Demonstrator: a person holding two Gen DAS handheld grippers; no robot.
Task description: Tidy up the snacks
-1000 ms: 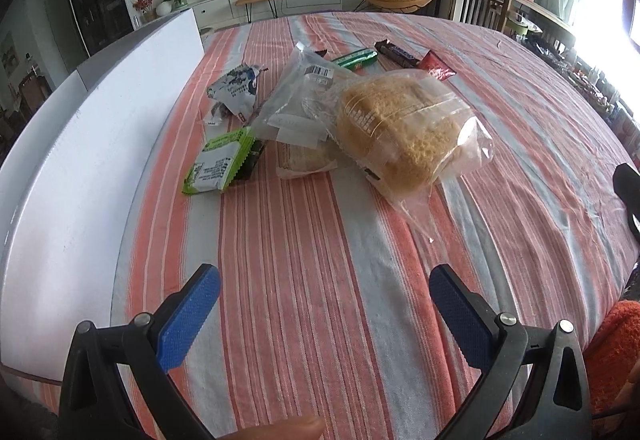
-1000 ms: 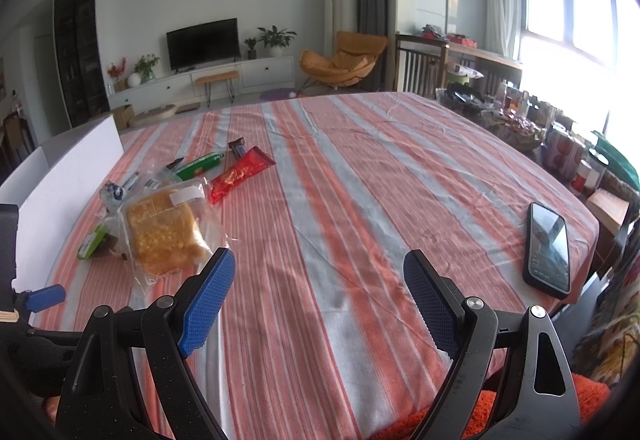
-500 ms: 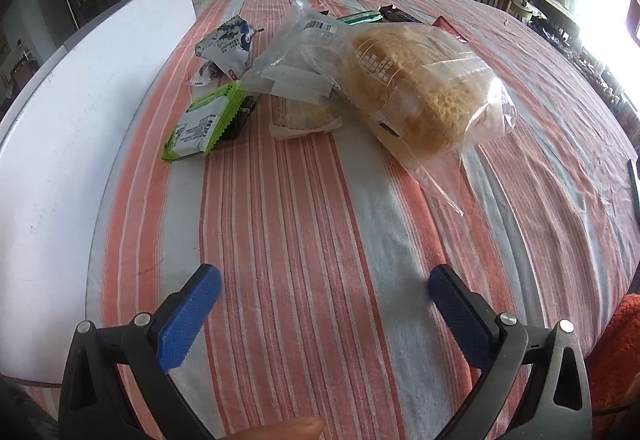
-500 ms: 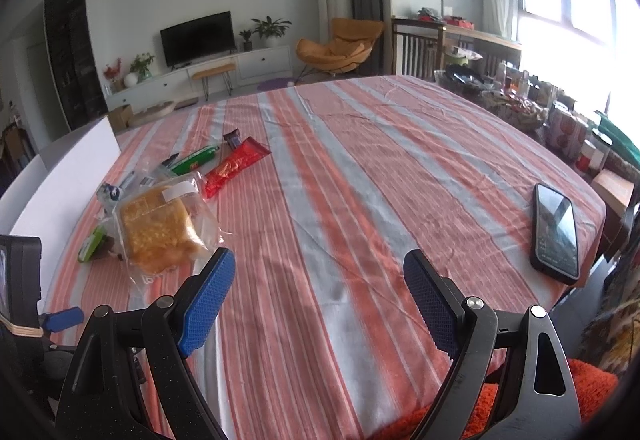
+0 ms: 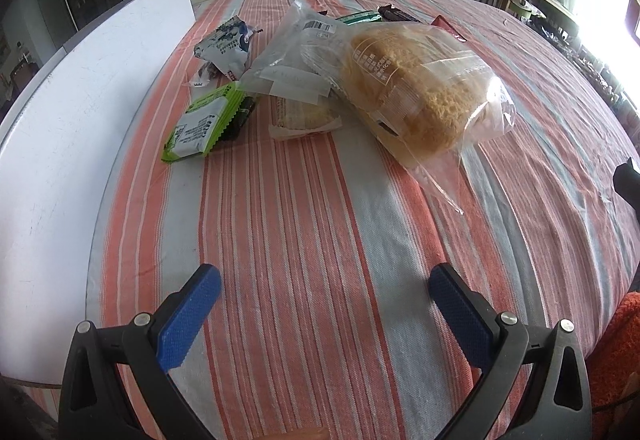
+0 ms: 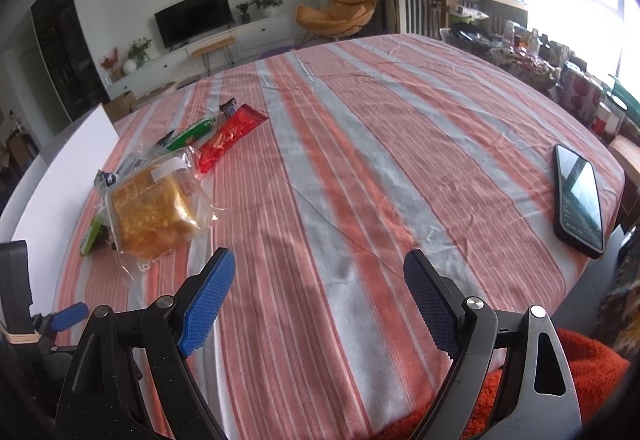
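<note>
Left wrist: I had bare striped bench [image 5: 304,240] ahead, white board [image 5: 60,159] along its left edge. Left gripper [image 5: 320,292] fingers stood wide, holding nothing; bread bag [image 5: 420,91] lay beyond. Right wrist: open cloth, phone [image 6: 578,193] near right edge, snacks far left. Right gripper [image 6: 320,280] fingers wide, empty.

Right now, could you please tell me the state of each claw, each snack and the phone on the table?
Left claw: open, empty, above the cloth.
Right claw: open, empty.
Bread bag: sealed, lying flat, overlapping the clear bag.
Clear bag: lying flat, partly under the bread bag.
Green packet: lying flat, apparently sealed.
Blue-white packet: crumpled; open or not, cannot tell.
Red bar: lying flat, wrapped.
Green bar: lying flat.
Phone: face up, near the table edge.
</note>
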